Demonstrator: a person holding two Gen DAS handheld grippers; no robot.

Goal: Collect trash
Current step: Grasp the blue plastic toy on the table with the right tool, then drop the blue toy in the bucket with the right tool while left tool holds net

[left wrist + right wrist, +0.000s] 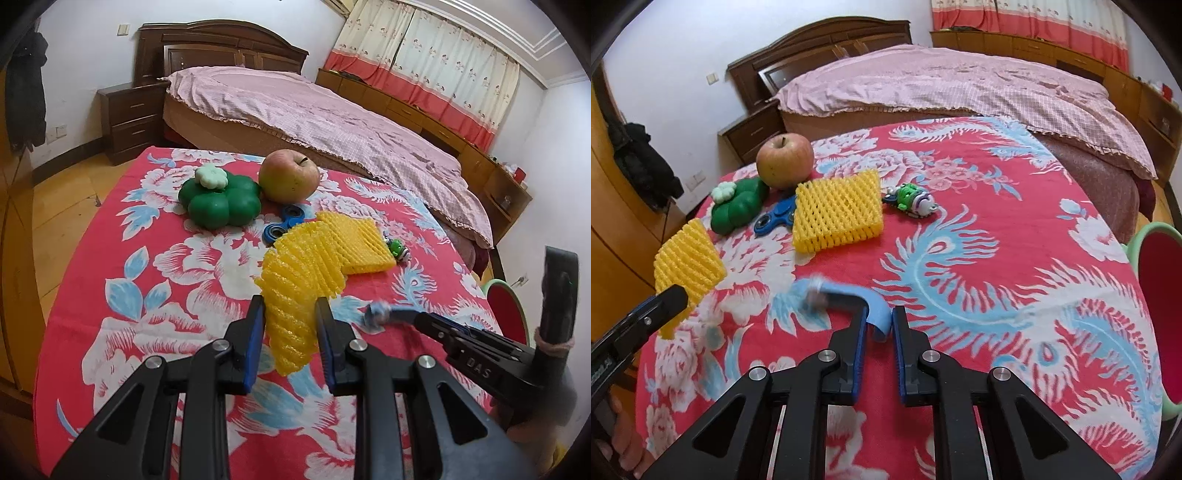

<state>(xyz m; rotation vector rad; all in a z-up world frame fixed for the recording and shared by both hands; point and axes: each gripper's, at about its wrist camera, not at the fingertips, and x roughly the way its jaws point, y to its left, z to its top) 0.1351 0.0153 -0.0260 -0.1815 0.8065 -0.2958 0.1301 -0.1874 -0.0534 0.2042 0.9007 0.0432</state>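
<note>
My left gripper [290, 314] is shut on a yellow foam fruit net [291, 295] and holds it above the table; the net also shows in the right wrist view [687, 266]. A second yellow foam net [836, 210] lies on the red floral tablecloth [997, 258], and it shows behind the held net in the left wrist view [364, 247]. My right gripper [879, 325] is shut on a light blue strip of trash [846, 299], blurred and hanging to the left. The right gripper [388, 317] also shows in the left wrist view with the blue strip [376, 314].
An apple [290, 175], a green flower-shaped toy [219, 199], a blue fidget spinner [775, 218] and a small green toy car [912, 201] lie on the table. A red bin with a green rim [1156, 295] stands at the right. A bed [295, 107] stands behind.
</note>
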